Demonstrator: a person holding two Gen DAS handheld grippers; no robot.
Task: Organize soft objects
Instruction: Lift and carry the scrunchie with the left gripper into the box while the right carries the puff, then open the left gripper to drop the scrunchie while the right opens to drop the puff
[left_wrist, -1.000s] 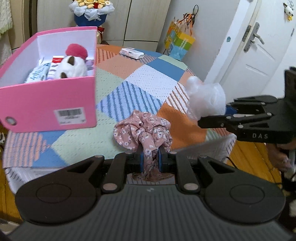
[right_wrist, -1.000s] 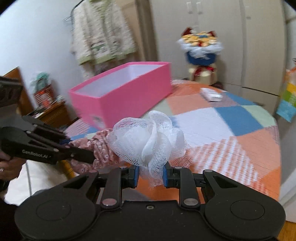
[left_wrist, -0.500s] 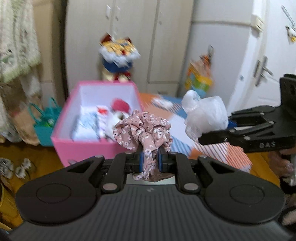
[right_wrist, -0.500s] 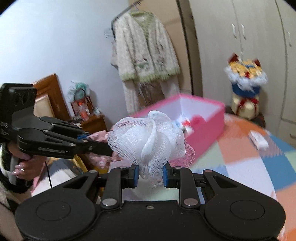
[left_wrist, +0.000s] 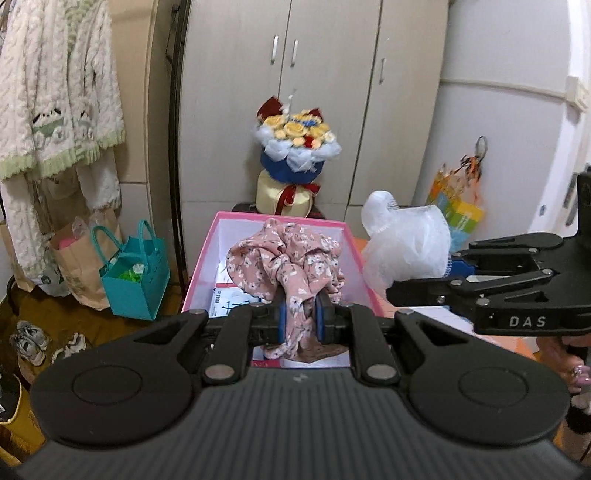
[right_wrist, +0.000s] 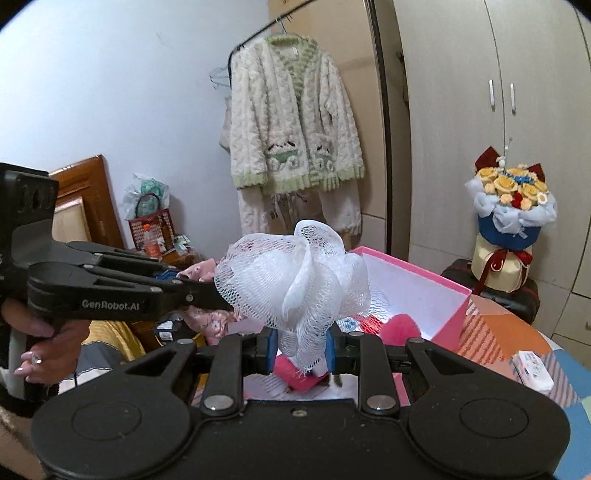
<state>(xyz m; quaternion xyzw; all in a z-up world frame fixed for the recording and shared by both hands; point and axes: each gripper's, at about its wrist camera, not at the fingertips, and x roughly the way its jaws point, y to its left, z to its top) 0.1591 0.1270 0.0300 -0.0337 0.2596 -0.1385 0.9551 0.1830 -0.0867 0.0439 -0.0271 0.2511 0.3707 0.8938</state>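
Far left in the left wrist view, a cream knitted cardigan (left_wrist: 55, 92) hangs above a brown paper bag (left_wrist: 79, 266) and a teal tote bag (left_wrist: 135, 275) on the floor. In the middle, the left gripper (left_wrist: 300, 319) is clenched on a pink floral scrunchie (left_wrist: 286, 264), whose ruffles bunch up above the blue pads while a tail hangs below them. The scrunchie is held over the near end of the open pink box (left_wrist: 201, 269), where printed packets lie on the white bottom. Beyond the box a flower bouquet (left_wrist: 295, 147) stands before the grey wardrobe (left_wrist: 332, 92). To the right, the right gripper (left_wrist: 448, 271) reaches in from the side, pinching a white mesh bath pouf (left_wrist: 406, 245) just right of the box's right wall.

In the right wrist view the pouf (right_wrist: 291, 280) is squeezed between the blue pads (right_wrist: 330, 349) above the box (right_wrist: 452, 314), with something pink and fluffy (right_wrist: 400, 328) inside. A patchwork tablecloth (right_wrist: 498, 332) lies right of the box, with a small white packet (right_wrist: 532, 369) on it.
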